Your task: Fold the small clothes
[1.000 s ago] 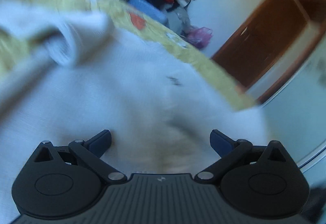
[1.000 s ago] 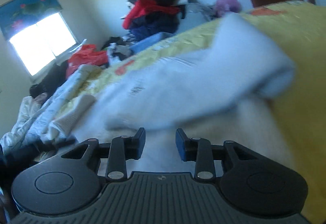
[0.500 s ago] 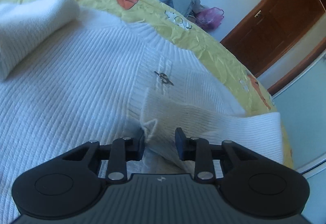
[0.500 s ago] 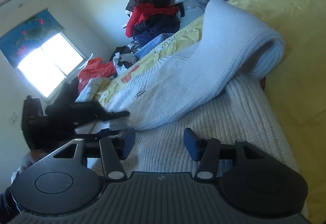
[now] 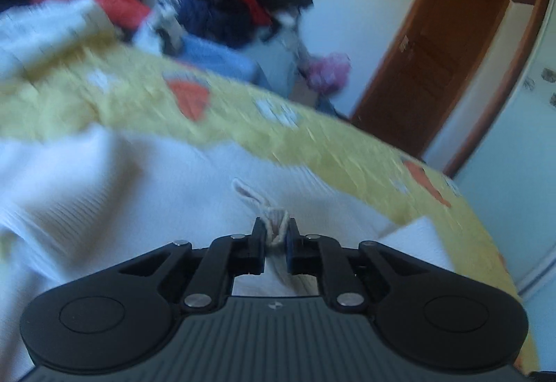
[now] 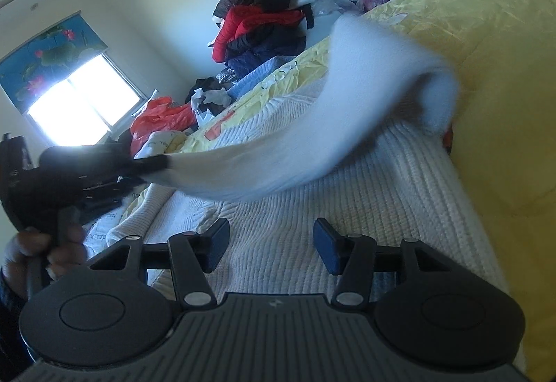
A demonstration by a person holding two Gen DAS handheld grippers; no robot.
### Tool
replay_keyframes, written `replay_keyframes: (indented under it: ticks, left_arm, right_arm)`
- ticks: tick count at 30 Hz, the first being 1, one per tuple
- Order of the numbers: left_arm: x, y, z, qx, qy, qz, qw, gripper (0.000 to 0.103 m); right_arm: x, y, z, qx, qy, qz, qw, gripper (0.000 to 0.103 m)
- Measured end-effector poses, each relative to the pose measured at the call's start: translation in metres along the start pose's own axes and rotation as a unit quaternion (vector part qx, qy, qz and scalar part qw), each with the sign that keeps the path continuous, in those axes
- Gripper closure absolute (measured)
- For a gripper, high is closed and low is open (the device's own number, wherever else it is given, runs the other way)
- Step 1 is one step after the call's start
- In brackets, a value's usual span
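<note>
One white ribbed sweater (image 6: 312, 229) lies spread on the yellow bedspread (image 6: 493, 45), filling the middle of both wrist views. In the left wrist view, the left gripper (image 5: 274, 236) has its two fingers nearly together, having just closed, and they pinch a small bunched fold of the sweater's knit between the pads at about 6 o'clock of the frame. In the right wrist view that same gripper (image 6: 153, 163) shows at 9 o'clock, gripped by a hand (image 6: 38, 246) at the lower left edge, and from its tip a blurred band of the sweater stretches up toward 2 o'clock, raised off the flat part of the garment. The right gripper (image 6: 271, 243) sits at 6 o'clock with its fingers moderately apart and nothing between them, just above the flat knit; whether they touch it I cannot tell. Beyond the bed, a heap of clothes (image 6: 264, 20) in red, navy and black stands at 12 o'clock against the wall, a window (image 6: 83, 100) glows at 9 to 10 o'clock, and a brown door (image 5: 438, 69) shows at 2 o'clock in the left view.
</note>
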State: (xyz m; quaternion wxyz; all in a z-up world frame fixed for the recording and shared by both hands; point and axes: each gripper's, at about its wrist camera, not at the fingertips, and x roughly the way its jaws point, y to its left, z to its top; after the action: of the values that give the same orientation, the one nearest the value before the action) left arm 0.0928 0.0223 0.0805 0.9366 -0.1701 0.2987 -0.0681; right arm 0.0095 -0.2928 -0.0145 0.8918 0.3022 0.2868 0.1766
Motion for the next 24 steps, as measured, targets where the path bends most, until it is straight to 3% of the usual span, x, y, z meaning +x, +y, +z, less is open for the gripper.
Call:
replay_keyframes:
  ticks: [2, 5, 11, 16, 19, 20, 22, 24]
  left_arm:
    - [-0.004, 0.025, 0.005, -0.011, -0.009, 0.030, 0.9995, 0.092]
    - [0.005, 0.061, 0.001, -0.039, 0.019, 0.058, 0.9974, 0.092]
    - [0.024, 0.081, -0.025, -0.026, 0.055, 0.078, 0.9951, 0.092]
    - [-0.005, 0.079, -0.026, -0.034, 0.037, 0.076, 0.9958, 0.082]
    - [-0.034, 0.060, -0.029, 0.014, -0.031, 0.075, 0.9966, 0.079]
    - [-0.035, 0.051, -0.030, 0.032, -0.041, 0.070, 0.9962, 0.074]
    - [-0.020, 0.038, -0.032, 0.052, -0.023, 0.054, 0.9969, 0.065]
    - [0.009, 0.032, -0.038, 0.052, 0.018, 0.042, 0.9976, 0.065]
  right_arm:
    - [0.001, 0.002, 0.000, -0.002, 0.000, -0.002, 1.000, 0.044]
    - [0.003, 0.004, 0.000, -0.004, 0.001, -0.005, 1.000, 0.044]
    - [0.005, 0.007, 0.001, -0.012, 0.003, -0.010, 1.000, 0.044]
    - [0.000, 0.024, 0.016, -0.059, 0.015, -0.031, 0.998, 0.041]
    - [-0.006, 0.042, 0.050, -0.114, -0.044, -0.037, 0.992, 0.039]
    - [0.002, 0.047, 0.066, -0.130, -0.055, -0.049, 0.989, 0.036]
    - [0.032, 0.050, 0.091, -0.153, -0.043, -0.072, 0.985, 0.031]
    - [0.071, 0.049, 0.106, -0.177, -0.014, -0.105, 0.978, 0.032]
